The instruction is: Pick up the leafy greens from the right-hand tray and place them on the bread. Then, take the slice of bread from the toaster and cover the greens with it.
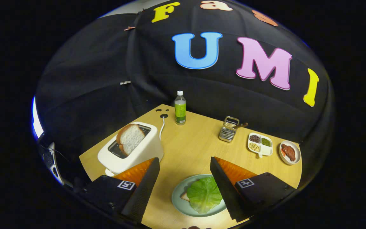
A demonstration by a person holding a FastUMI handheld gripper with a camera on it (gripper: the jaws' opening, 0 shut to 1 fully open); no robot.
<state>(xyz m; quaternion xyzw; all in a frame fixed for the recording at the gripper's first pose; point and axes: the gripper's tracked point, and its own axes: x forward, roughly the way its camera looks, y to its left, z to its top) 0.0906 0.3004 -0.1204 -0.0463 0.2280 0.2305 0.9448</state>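
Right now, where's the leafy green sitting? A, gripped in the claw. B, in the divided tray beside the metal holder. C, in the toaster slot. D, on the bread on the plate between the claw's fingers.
D: the leafy green lies over the bread on the plate, while the claw is open with nothing in it.

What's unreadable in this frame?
- Bread on the plate, gripper view: mostly under the leafy greens.
- Toaster slice: lower part inside the toaster.
- Divided dish contents: too small to identify.
- Tool: open, holding nothing.
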